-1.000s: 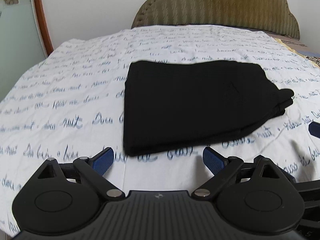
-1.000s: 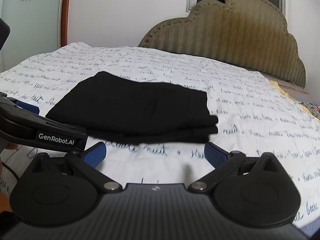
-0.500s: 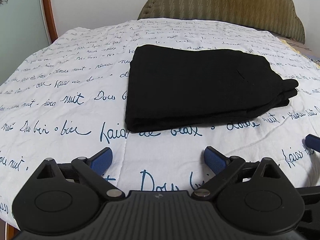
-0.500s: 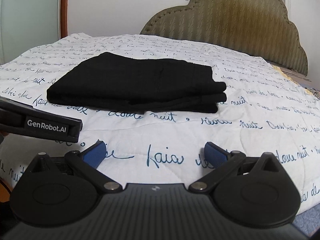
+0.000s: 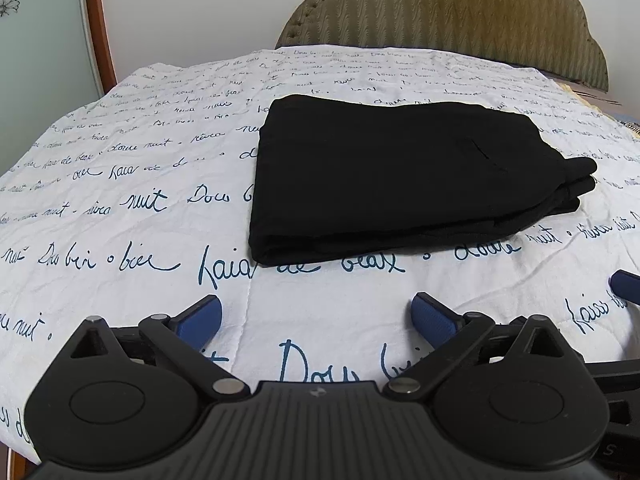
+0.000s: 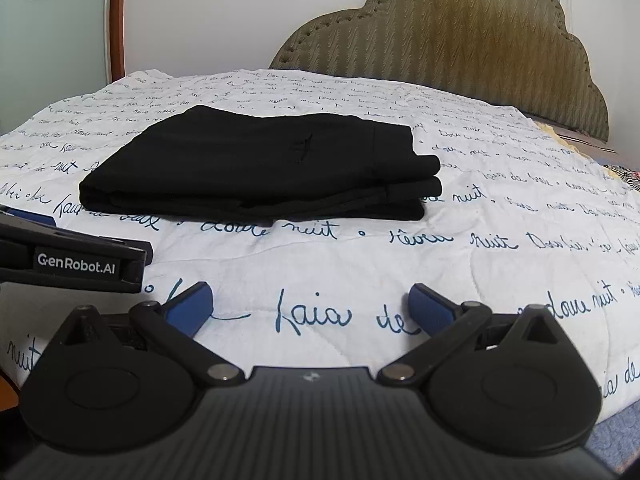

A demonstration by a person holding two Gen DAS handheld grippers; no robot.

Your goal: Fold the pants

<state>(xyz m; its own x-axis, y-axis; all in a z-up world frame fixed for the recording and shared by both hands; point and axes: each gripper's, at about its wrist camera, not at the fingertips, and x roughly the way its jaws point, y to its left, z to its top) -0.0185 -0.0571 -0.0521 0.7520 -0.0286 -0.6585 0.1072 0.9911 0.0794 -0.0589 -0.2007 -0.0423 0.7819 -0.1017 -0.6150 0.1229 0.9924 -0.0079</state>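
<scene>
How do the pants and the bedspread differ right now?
The pants are plain black; the bedspread is white with blue handwriting. The pants sit folded in a compact layered stack; the bedspread lies spread flat beneath them. Both are fabric, and neither gripper touches the pants.
</scene>
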